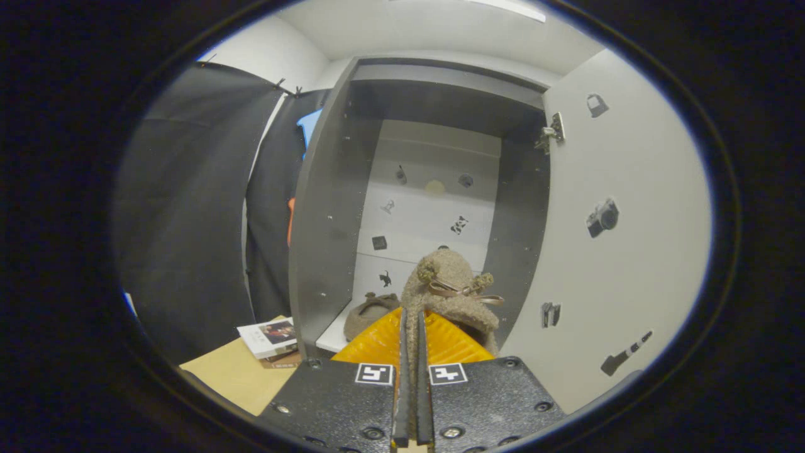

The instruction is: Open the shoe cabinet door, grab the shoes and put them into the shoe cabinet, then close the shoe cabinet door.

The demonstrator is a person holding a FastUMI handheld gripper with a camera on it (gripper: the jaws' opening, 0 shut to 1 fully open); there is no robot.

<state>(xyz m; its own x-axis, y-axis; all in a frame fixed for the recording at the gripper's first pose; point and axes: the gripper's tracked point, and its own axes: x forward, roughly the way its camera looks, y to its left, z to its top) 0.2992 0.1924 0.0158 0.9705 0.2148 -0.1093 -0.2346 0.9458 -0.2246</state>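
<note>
My gripper [412,321] is shut on a fuzzy brown shoe [449,292] with a ribbon bow; both fingers pinch its edge and the shoe hangs upright just ahead of them. The dark grey shoe cabinet [327,207] stands open right in front, its pale back panel dotted with small stickers. The held shoe is at the cabinet's mouth, above the white bottom shelf [333,336]. A second brown shoe [372,313] lies on that shelf, inside to the left of the held one. The cabinet door [622,251] is swung wide open to the right, held by a hinge [553,133].
A tan tabletop [233,374] lies below the cabinet's left side, with a small booklet [270,336] resting near the cabinet's corner. Black cloth wall hangs to the left of the cabinet.
</note>
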